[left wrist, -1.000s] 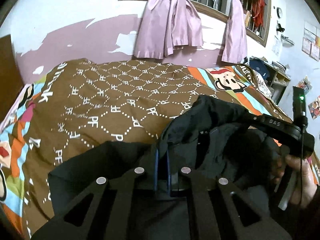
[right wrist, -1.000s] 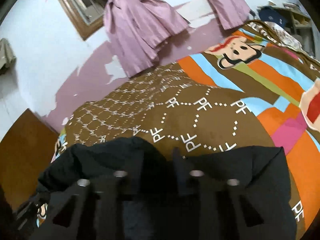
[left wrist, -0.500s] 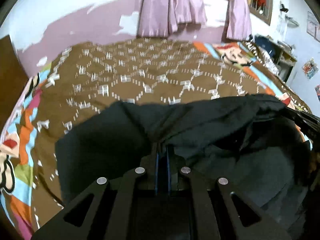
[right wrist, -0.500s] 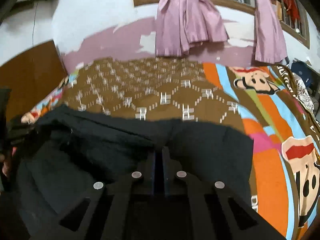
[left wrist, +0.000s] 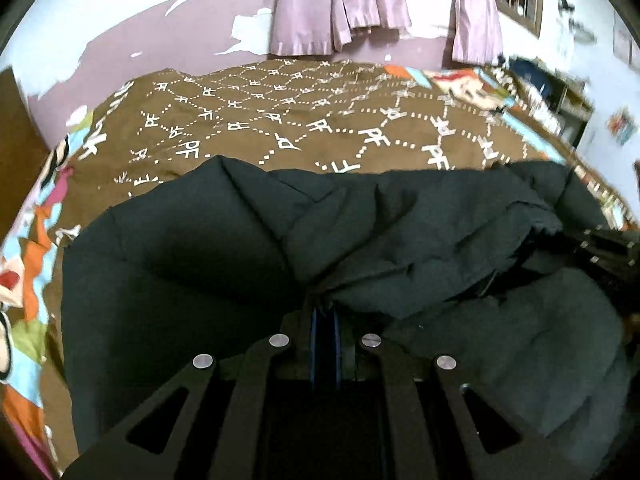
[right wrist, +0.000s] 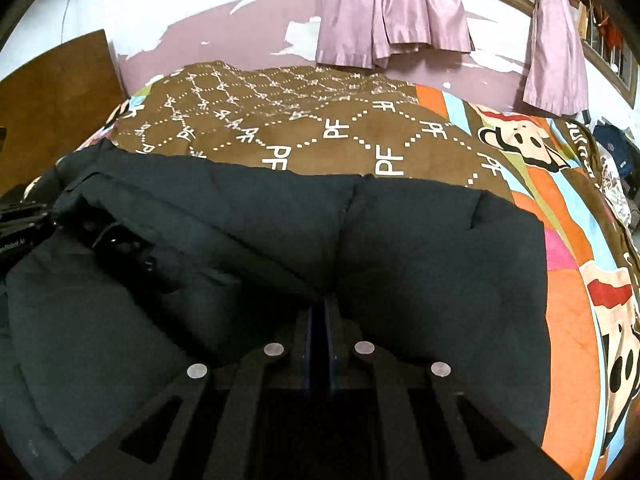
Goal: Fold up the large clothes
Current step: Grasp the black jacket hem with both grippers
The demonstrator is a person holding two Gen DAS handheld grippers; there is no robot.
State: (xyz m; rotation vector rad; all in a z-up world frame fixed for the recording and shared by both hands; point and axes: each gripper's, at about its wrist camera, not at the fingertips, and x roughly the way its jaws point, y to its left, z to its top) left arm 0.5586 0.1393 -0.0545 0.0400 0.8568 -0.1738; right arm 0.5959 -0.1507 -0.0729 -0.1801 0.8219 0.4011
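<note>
1. My left gripper [left wrist: 324,312] sits nearest its camera, its two blue-edged fingers [left wrist: 316,344] pressed together with a pinch of black cloth caught between them.
2. My right gripper [right wrist: 319,312] is the same: fingers [right wrist: 308,340] drawn tight together, and the dark fabric gathers into a crease that runs straight into their tips.
3. What both pinch is the black jacket [left wrist: 180,264], a thick, padded garment that fills the lower half of both views [right wrist: 440,264].
4. From the left wrist view, a fold of the jacket rises from my fingertips and runs off to the right, lifted a little over the flatter layer under it.
5. At the right edge of that view, part of my other gripper's black frame [left wrist: 608,248] shows just above the cloth; from the right wrist view the left tool's body [right wrist: 20,232] shows at the left edge, touching the jacket.
6. The jacket lies on the bedspread [left wrist: 320,120], brown with white dotted diamonds and "PF" letters, with striped, cartoon-printed borders [right wrist: 568,208].
7. The jacket's far edge lies roughly straight across the brown field.
8. Beyond the bed stands a wall [right wrist: 240,28] of peeling mauve and white paint.
9. Pink curtains [right wrist: 392,12] hang knotted against it, under a wood-framed window.
10. A brown wooden panel [right wrist: 52,92] stands at the bed's left.
</note>
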